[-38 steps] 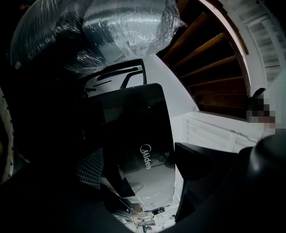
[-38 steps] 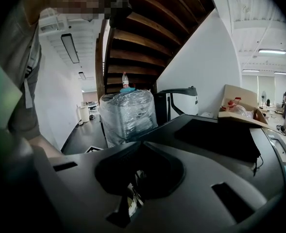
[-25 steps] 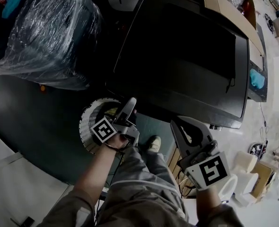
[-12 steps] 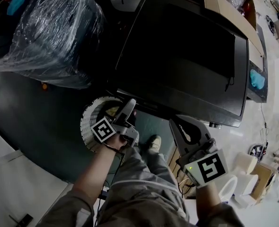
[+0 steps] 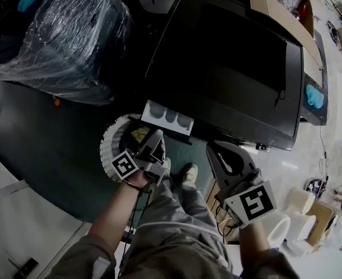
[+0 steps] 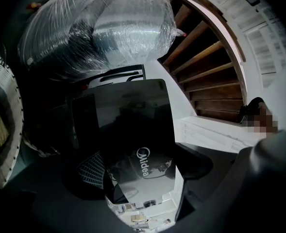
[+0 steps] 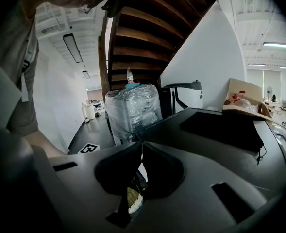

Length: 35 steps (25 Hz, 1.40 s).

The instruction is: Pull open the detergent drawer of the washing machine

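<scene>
The black washing machine [image 5: 229, 68] fills the upper middle of the head view. Its detergent drawer [image 5: 168, 117] stands pulled out at the front left corner, with white compartments showing from above. My left gripper [image 5: 157, 137] is at the drawer's front and shut on it. In the left gripper view the glossy black drawer front [image 6: 133, 130] with a brand logo lies between the jaws of the left gripper [image 6: 143, 181]. My right gripper [image 5: 213, 149] hangs shut with nothing in it, below the machine's front edge. Its jaws meet tip to tip in the right gripper view, at the right gripper [image 7: 142, 142].
A large object wrapped in clear plastic [image 5: 60, 39] stands left of the machine. A white slatted basket [image 5: 108, 150] sits on the dark floor by my left hand. An open cardboard box [image 5: 275, 10] lies on the machine's far side. The person's shoe [image 5: 188, 173] is below the drawer.
The drawer was flush with the machine before; now it has slid out toward me. My left gripper moved back and down with it. The right gripper barely moved.
</scene>
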### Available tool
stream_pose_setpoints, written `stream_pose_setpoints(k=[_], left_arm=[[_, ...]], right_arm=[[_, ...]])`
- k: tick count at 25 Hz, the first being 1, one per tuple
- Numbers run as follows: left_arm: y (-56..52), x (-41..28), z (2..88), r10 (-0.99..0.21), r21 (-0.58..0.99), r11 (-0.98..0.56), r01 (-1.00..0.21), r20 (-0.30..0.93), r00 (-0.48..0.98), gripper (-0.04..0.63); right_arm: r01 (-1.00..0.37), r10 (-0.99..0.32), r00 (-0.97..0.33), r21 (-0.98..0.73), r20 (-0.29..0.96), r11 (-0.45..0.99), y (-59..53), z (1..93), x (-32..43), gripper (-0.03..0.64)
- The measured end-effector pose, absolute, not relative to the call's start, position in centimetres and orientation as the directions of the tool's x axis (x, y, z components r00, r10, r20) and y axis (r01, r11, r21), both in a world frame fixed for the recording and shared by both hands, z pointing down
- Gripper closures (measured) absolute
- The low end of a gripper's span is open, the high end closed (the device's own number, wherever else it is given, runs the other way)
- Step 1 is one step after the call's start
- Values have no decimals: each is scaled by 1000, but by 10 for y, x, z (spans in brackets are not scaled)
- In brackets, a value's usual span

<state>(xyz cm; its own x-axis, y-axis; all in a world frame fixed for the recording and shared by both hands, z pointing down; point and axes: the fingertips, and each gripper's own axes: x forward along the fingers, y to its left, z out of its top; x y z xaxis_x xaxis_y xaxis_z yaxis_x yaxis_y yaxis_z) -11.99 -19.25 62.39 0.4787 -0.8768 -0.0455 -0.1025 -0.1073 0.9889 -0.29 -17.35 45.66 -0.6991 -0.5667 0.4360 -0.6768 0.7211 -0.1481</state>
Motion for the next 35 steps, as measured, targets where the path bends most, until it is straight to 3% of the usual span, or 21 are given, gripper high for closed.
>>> stream_pose_setpoints(k=[25,31,35], left_arm=[[-122,-132,627,-869,988,-101,-121,-28,495,140],[-109,-141,631,-867,977,-26,-214,85,491,140],[-103,-145,618,-846,933,-46,-358,154,511,141]], right_arm=[[-637,-512,-704,-119,492,762,-125,460,-5,583],[-634,-514,-706,-112,487,765,-122,446,-7,583],[-630,-526,-711,-93,466,771,-125,429,-1,584]])
